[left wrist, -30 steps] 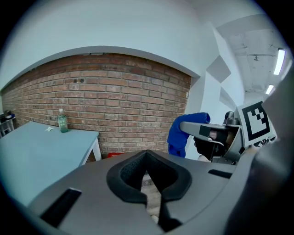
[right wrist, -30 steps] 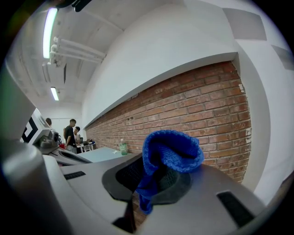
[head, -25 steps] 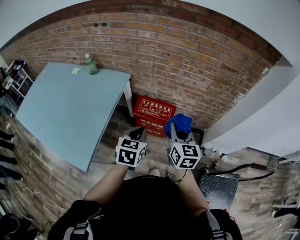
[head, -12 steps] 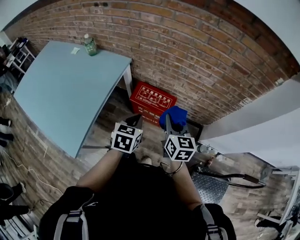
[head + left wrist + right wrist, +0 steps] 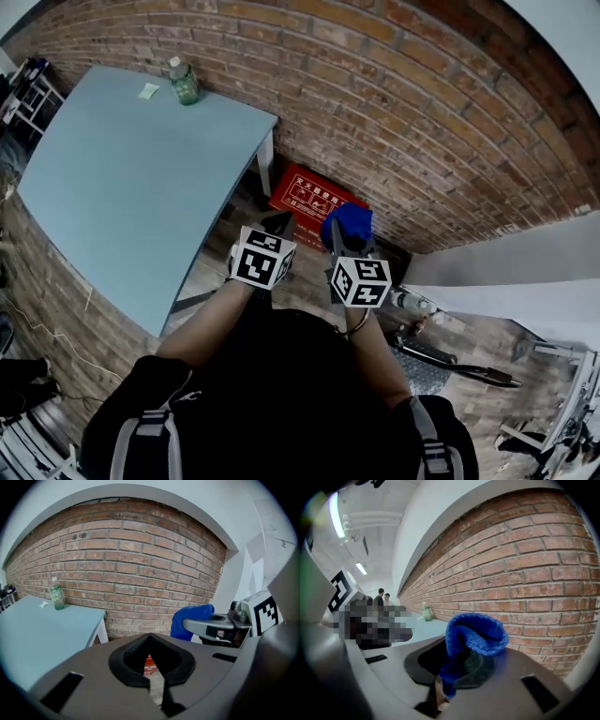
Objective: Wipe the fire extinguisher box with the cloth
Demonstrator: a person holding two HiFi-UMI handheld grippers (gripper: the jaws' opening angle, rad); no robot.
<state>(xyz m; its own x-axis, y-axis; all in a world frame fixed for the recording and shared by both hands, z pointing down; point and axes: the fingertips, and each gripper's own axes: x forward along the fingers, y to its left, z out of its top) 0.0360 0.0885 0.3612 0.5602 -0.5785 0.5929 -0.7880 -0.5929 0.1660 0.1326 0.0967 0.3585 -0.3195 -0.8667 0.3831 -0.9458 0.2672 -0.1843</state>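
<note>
The red fire extinguisher box [image 5: 317,199] stands on the floor against the brick wall, just right of the table leg. My right gripper [image 5: 343,236] is shut on a blue knitted cloth [image 5: 348,221] that bunches above its jaws, held in the air near the box's right end. In the right gripper view the cloth [image 5: 476,634] rises out of the right gripper [image 5: 457,667]. My left gripper [image 5: 275,229] hangs beside it, shut, holding nothing. Through the left gripper [image 5: 150,641] a sliver of the red box [image 5: 149,663] shows, with the cloth [image 5: 190,618] off to the right.
A light blue table [image 5: 131,178] stands to the left with a green bottle [image 5: 184,84] at its far edge. The brick wall [image 5: 450,141] runs behind the box; a white wall meets it on the right. A metal tread plate [image 5: 439,364] lies at the lower right.
Both grippers have come a little closer to the red box and to each other. The cloth stays gripped in the right one.
</note>
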